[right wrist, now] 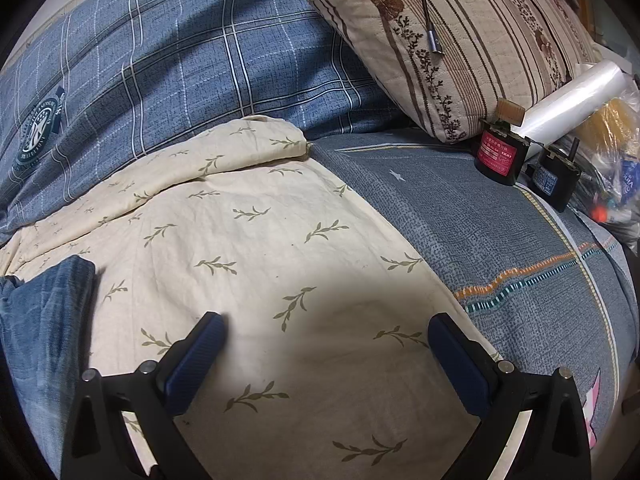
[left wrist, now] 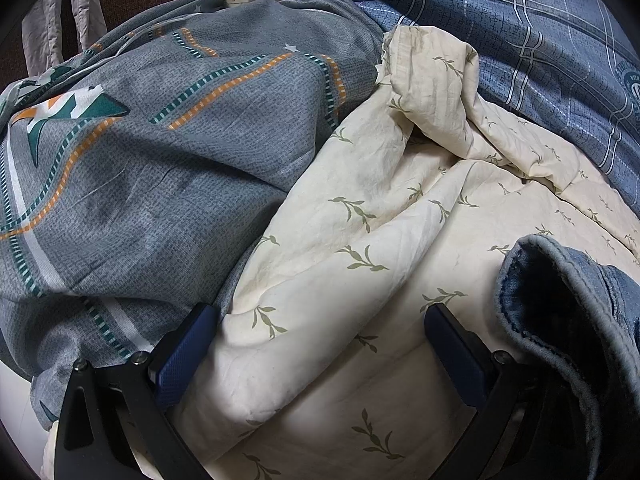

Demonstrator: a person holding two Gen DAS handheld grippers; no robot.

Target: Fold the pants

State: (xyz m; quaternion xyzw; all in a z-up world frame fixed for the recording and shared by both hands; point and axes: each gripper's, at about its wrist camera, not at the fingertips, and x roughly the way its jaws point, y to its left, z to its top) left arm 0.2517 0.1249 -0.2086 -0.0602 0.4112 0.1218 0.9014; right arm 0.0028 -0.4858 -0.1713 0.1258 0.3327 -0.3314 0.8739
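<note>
Blue denim pants (left wrist: pixel 576 320) lie on a cream leaf-print quilt (left wrist: pixel 360 240); a rolled edge shows at the lower right of the left wrist view. In the right wrist view the pants (right wrist: pixel 44 320) lie at the lower left on the same quilt (right wrist: pixel 248 240). My left gripper (left wrist: pixel 320 320) is open and empty above the quilt, just left of the pants. My right gripper (right wrist: pixel 326 328) is open and empty above the quilt, to the right of the pants.
A grey patterned sheet (left wrist: pixel 140 180) covers the bed (right wrist: pixel 540 240). A blue plaid duvet (right wrist: pixel 180 60) is bunched at the back. A striped pillow (right wrist: pixel 460 40) with a cable, two small boxes (right wrist: pixel 500 156), a plastic roll (right wrist: pixel 576 96) and bags lie at the right.
</note>
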